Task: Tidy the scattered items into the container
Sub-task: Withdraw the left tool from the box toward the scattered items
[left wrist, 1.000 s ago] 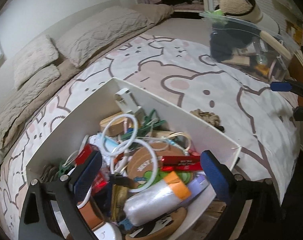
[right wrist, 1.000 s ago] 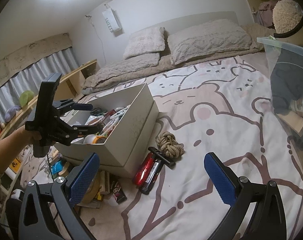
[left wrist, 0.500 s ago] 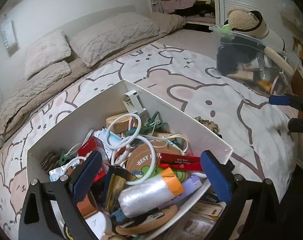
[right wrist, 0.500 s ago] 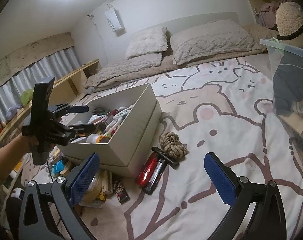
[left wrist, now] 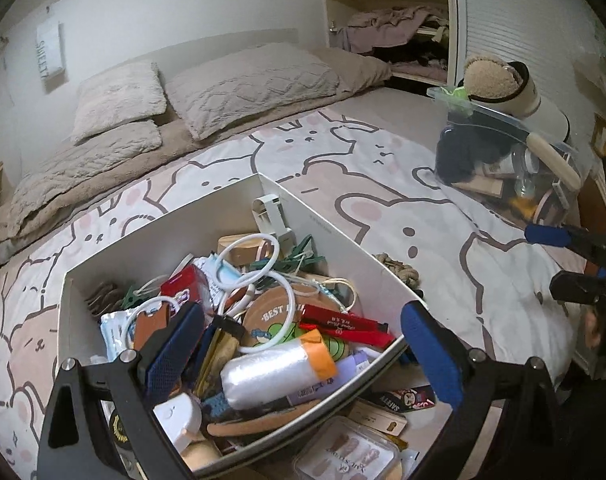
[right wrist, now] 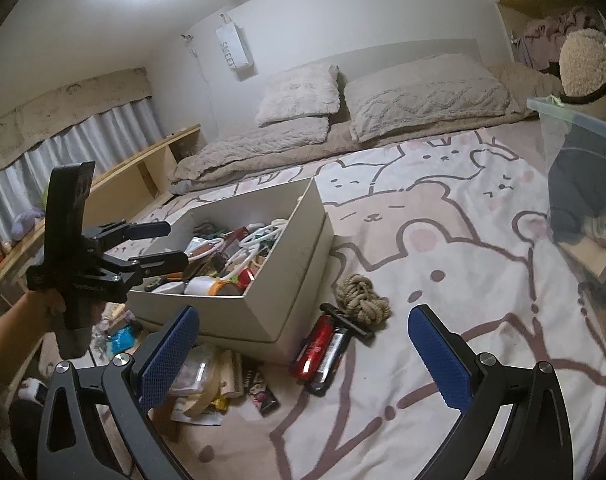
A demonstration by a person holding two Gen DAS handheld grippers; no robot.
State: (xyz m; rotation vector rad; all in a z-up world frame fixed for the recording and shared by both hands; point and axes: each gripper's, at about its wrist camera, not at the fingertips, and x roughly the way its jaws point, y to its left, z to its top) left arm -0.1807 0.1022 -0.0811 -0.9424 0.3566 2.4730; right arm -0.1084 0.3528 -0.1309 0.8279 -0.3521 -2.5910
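A white box (left wrist: 315, 216) full of small items lies on the bear-print blanket; in the right wrist view its near wall (right wrist: 291, 280) faces me. My left gripper (left wrist: 303, 354) hovers open over the box's near corner with nothing between its fingers, a hand holding it (right wrist: 167, 244). My right gripper (right wrist: 303, 356) is open and empty above the blanket. Ahead of it lie a rope knot (right wrist: 361, 298), a red tube on a black case (right wrist: 319, 344) and a black clip (right wrist: 347, 320). Loose packets (right wrist: 199, 384) lie by the box's front corner.
A clear plastic bin (left wrist: 503, 152) with dark cloth and other things stands at the right (right wrist: 583, 168). Pillows (right wrist: 419, 96) lie at the bed's head. A low wooden shelf (right wrist: 151, 168) runs along the left. A clear nail case (left wrist: 347, 454) sits below the box.
The left gripper has drawn back and swung so more of the box and the bed's head shows. The right gripper has shifted slightly forward. Both stay open.
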